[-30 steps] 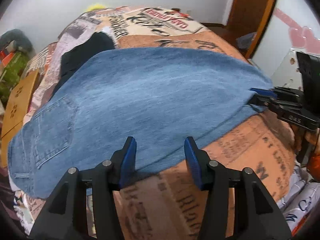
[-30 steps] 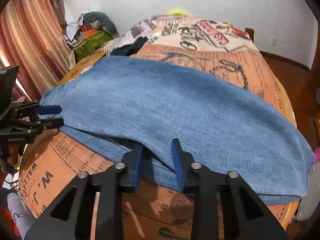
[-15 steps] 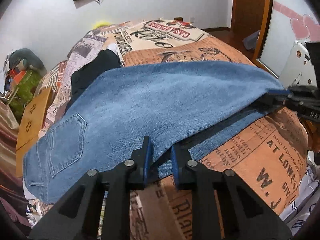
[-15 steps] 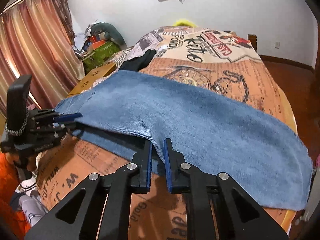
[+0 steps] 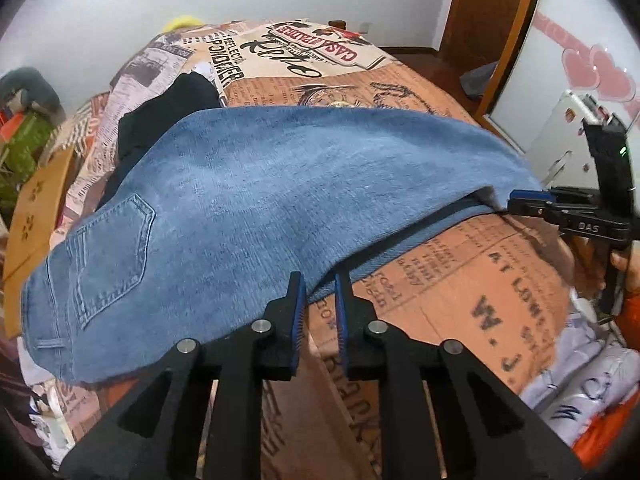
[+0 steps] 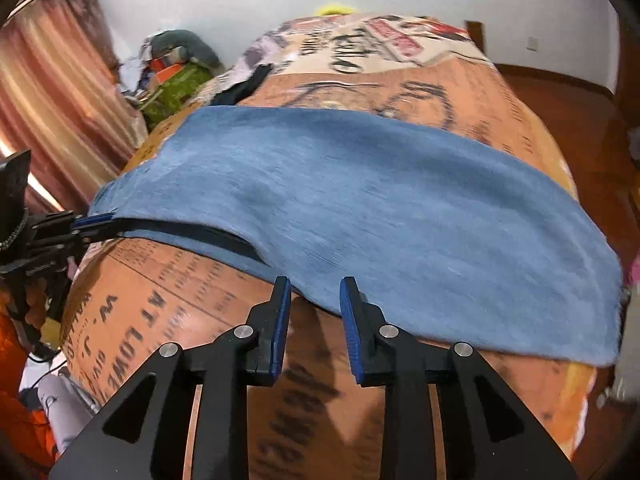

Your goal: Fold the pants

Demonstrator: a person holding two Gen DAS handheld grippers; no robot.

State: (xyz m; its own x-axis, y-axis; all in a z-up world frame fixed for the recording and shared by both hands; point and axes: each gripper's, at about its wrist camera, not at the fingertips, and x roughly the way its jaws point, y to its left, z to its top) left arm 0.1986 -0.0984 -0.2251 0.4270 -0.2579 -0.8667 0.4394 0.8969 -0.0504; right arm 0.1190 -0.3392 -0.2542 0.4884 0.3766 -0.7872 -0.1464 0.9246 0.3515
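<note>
Blue jeans (image 5: 260,208) lie folded lengthwise across the bed, waist and back pocket at the left, leg ends at the right. My left gripper (image 5: 320,284) is shut on the near edge of the jeans. My right gripper (image 5: 516,204) shows at the right of the left wrist view, at the leg end. In the right wrist view the jeans (image 6: 380,216) stretch across, and my right gripper (image 6: 314,292) is open with its fingertips at the denim's near edge. The left gripper (image 6: 94,220) shows at the left there, on the fabric's edge.
The bed has a newspaper-print cover (image 5: 480,280). A black garment (image 5: 160,120) lies beyond the jeans' waist. A wooden board (image 5: 36,208) and clutter stand left of the bed. A curtain (image 6: 52,100) hangs at left; a door (image 5: 492,12) is at the back right.
My right gripper has opened and let go of the jeans' edge. My left gripper stays shut on the denim. Both views have shifted slightly.
</note>
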